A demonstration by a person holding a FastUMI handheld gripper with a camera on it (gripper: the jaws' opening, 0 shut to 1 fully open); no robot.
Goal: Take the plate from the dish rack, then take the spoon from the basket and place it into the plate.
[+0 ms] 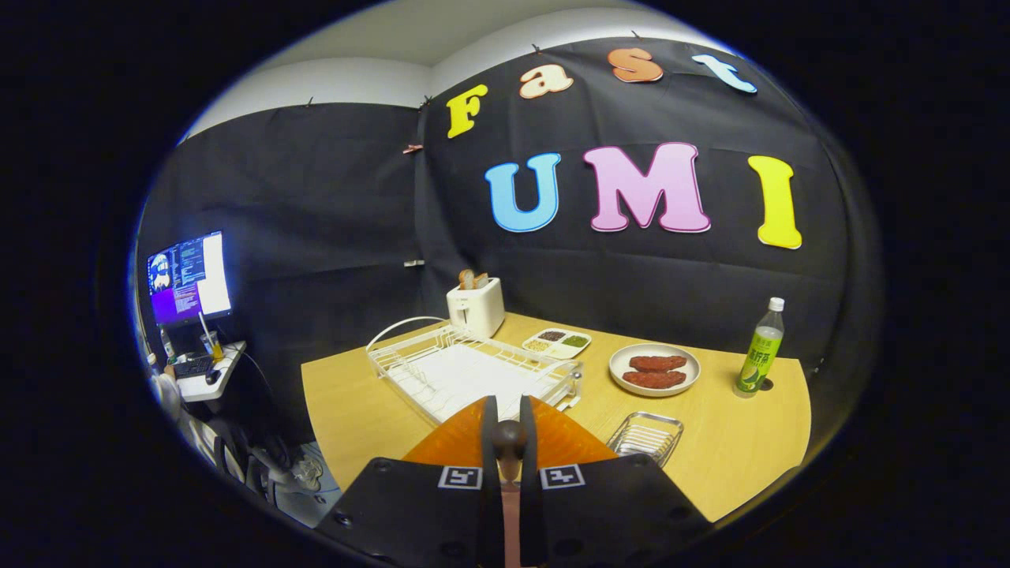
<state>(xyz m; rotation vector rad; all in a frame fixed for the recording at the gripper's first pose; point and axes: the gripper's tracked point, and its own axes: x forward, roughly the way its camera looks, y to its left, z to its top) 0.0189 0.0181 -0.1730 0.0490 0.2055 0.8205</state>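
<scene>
Between fingers of gripper (509,442): spoon (509,435) clamped, apparently above orange plate (568,438), near dish rack (473,371).

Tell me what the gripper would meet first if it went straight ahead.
Probably the orange plate just under its fingertips, then the white dish rack beyond. The gripper already holds a spoon between its fingers.

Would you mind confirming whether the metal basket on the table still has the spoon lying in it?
No: the basket looks empty, while the gripper is shut on the spoon above the orange plate.
</scene>
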